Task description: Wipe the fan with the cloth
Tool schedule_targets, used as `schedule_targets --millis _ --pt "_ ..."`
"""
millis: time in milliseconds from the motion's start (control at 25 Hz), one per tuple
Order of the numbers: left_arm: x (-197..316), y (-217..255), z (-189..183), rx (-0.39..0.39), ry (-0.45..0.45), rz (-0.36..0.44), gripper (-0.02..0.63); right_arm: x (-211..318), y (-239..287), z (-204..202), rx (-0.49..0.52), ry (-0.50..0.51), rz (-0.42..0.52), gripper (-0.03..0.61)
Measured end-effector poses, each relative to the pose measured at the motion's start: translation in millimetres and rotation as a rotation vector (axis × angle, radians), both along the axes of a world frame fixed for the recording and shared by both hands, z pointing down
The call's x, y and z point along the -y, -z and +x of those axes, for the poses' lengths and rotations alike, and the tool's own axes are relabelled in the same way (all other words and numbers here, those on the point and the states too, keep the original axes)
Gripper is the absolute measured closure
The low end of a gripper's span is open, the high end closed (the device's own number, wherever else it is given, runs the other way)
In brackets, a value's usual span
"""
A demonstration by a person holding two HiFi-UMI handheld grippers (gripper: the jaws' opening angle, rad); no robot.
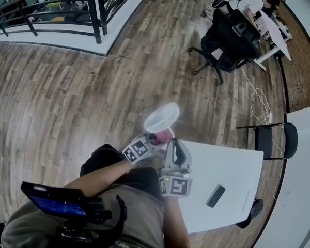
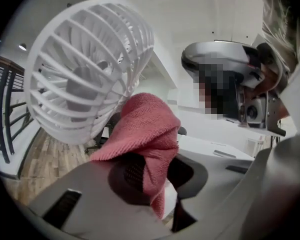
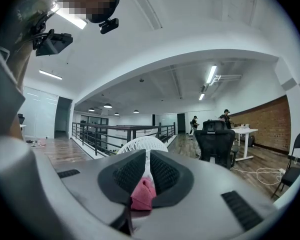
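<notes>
Just below the white fan (image 1: 161,118), the left hand-held gripper (image 2: 152,171) is clenched on a pink cloth (image 2: 140,134), whose bunched top reaches the fan's lower rim. The right hand-held gripper (image 3: 147,176) points at the fan, released, its jaws slightly apart with cloth showing low in the gap.

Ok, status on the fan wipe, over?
Left claw shut on pink cloth. Right claw barely apart, cloth tip between. Fan just ahead of both, contact unclear. Nothing seen in the way.
</notes>
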State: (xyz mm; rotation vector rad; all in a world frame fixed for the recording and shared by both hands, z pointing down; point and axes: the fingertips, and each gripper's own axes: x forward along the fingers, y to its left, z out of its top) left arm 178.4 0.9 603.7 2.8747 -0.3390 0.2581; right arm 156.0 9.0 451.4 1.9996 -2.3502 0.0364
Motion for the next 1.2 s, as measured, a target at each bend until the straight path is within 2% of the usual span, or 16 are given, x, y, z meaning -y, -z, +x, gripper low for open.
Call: schedule_targets --millis 40,80,160,320,520,560,600,680,760,840,1040,1200 --pt "-1 0 -2 -0.004 0.002 -0.001 0.568 -1 -6 -4 -0.013 0.013 -0.024 0.521" --pt "-4 0 -4 -0.010 0.002 -0.003 0.568 -2 -13 -9 -0.029 0.033 -0.054 0.489" --pt "-10 0 -6 -0.022 -0.006 -0.007 0.568 -4 -26 -18 -0.050 0.068 -0.108 0.322" --pt "-27 2 -8 -0.020 -0.026 0.004 0.568 -8 -48 -27 -0.047 0.090 -0.188 0.283" --pt "-44 12 -13 -0.024 -0.034 0.026 0.566 -11 -76 -37 -0.093 0.129 -0.265 0.289" --pt "-48 15 -13 -0.025 -0.039 0.031 0.566 -12 -78 -37 -0.097 0.124 -0.278 0.359" --pt "-51 16 -13 -0.025 -0.045 0.037 0.561 -13 -79 -36 -0.099 0.113 -0.280 0.468" --pt "-55 19 -15 -0.025 -0.046 0.046 0.546 -15 -73 -32 -0.089 0.088 -0.261 0.489" --pt "-55 21 -22 -0.024 -0.021 0.057 0.502 -18 -65 -26 -0.067 0.050 -0.229 0.494" --pt "-53 27 -34 -0.035 0.009 0.061 0.407 -20 -55 -20 -0.051 0.001 -0.202 0.495" --pt "-58 38 -41 -0.058 0.013 0.054 0.383 -12 -44 -3 -0.020 -0.058 -0.197 0.495" --pt "-57 42 -46 -0.082 0.069 0.040 0.337 -7 -41 6 -0.017 -0.082 -0.185 0.495"
